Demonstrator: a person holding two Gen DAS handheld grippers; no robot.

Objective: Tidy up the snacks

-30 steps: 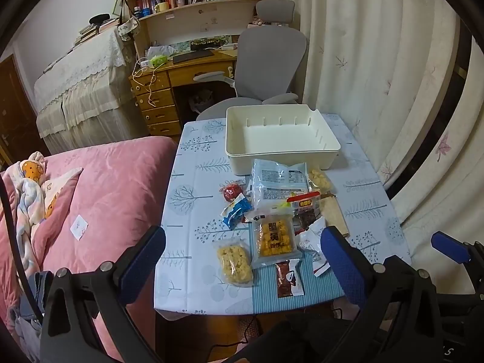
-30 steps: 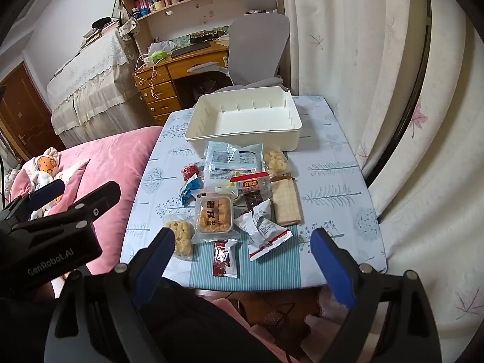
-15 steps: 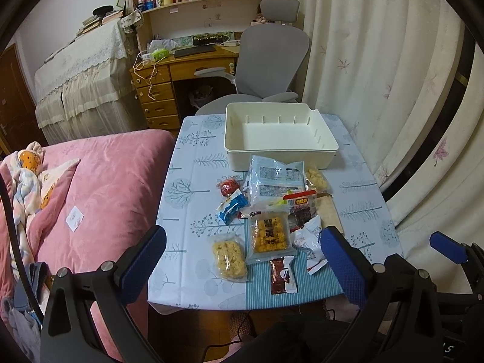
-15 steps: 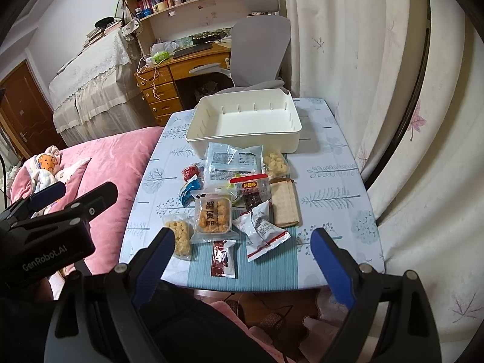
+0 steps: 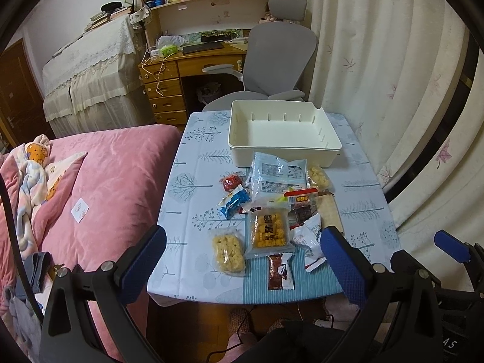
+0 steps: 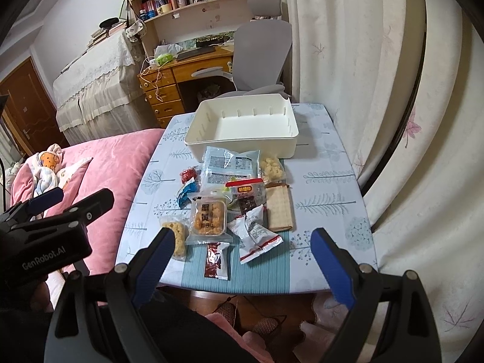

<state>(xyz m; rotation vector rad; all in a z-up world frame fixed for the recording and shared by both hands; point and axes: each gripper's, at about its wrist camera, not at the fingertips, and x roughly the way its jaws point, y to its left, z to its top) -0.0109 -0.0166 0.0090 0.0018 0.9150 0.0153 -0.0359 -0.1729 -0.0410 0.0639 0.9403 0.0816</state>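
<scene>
Nothing has shifted in the last second: both the left gripper [image 5: 242, 260] and right gripper [image 6: 242, 257] still hover open above the snacks [image 5: 269, 211] heaped on the desk [image 5: 193, 187] before the empty white bin [image 5: 284, 148], so sorting hasn't begun.

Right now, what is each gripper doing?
Left gripper: open, holding nothing.
Right gripper: open, holding nothing.

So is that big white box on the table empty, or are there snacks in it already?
Empty. The white box shows only its bare floor and walls in both views; every snack packet, like the orange one, lies on the table in front of it.
</scene>
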